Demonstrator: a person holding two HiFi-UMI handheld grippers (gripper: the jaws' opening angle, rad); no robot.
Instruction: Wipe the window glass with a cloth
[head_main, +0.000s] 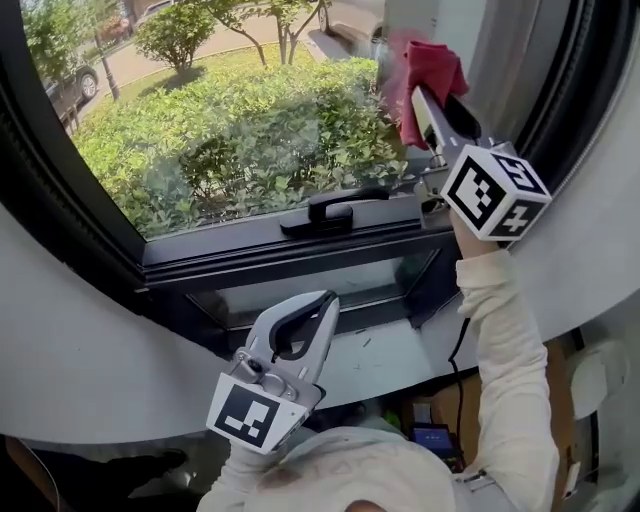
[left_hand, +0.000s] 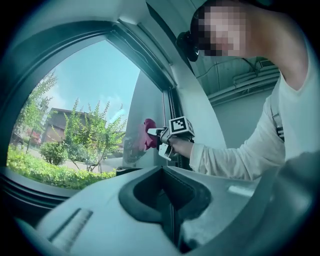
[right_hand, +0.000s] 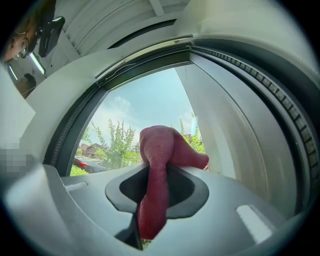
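Note:
A red cloth (head_main: 425, 78) is bunched at the tip of my right gripper (head_main: 420, 92), which is shut on it and holds it against the window glass (head_main: 230, 110) near the pane's right side. In the right gripper view the cloth (right_hand: 159, 170) runs down between the jaws and bulges past their tips. The left gripper view shows the cloth (left_hand: 149, 134) small, pressed to the glass (left_hand: 85, 115). My left gripper (head_main: 322, 303) hangs low under the window, shut with nothing in it.
A black window handle (head_main: 335, 210) sits on the dark frame below the glass. The curved dark frame (head_main: 60, 200) rings the pane. Beyond the glass are green hedges (head_main: 250, 140) and a parked car (head_main: 68, 88). A cable (head_main: 458, 345) hangs under the right arm.

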